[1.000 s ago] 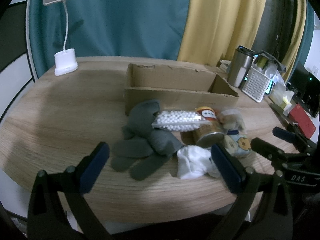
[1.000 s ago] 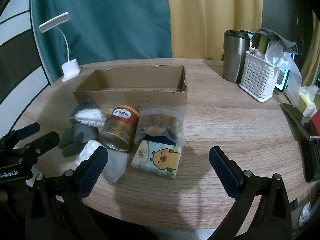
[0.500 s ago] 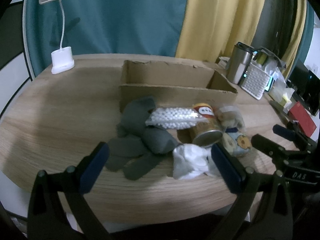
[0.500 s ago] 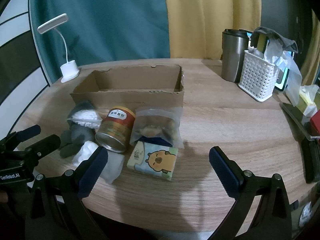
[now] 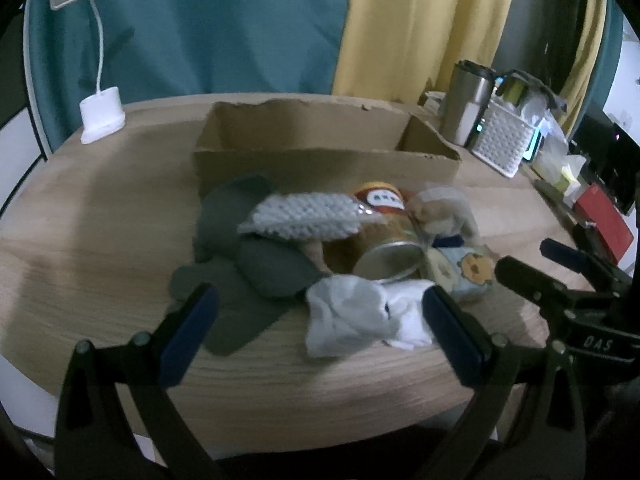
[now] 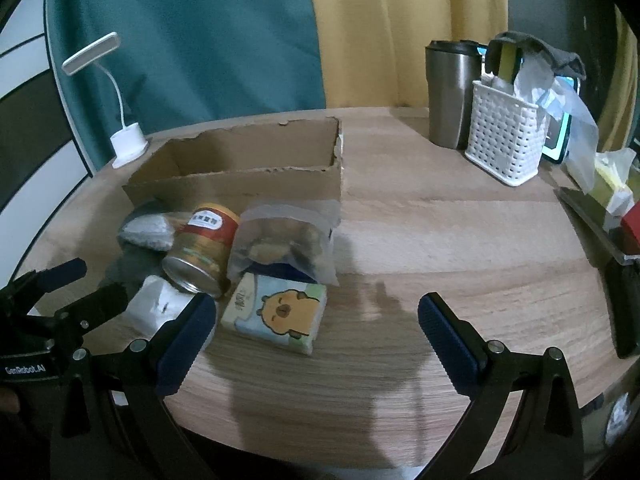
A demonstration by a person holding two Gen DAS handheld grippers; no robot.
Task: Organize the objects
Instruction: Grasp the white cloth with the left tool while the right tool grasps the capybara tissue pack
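Brown cardboard box [image 6: 256, 168] sits empty toward the far edge of the round wooden bench [image 6: 440, 240], while the things to be sorted lie heaped just in front of it: grey gloves [image 5: 240, 248], a bag of white beads [image 5: 304, 216], a tipped tin can [image 6: 204, 248], a clear snack bag [image 6: 284, 240], a cartoon tissue pack [image 6: 276, 312] and a crumpled white cloth [image 5: 360, 320]. Both tools hover at the near edge, the left gripper [image 5: 316, 328] with jaws wide apart over the cloth, the right gripper [image 6: 316, 328] likewise spread near the tissue pack. Nothing is gripped; the approach appears under way. Next likely comes lowering onto one item and closing.
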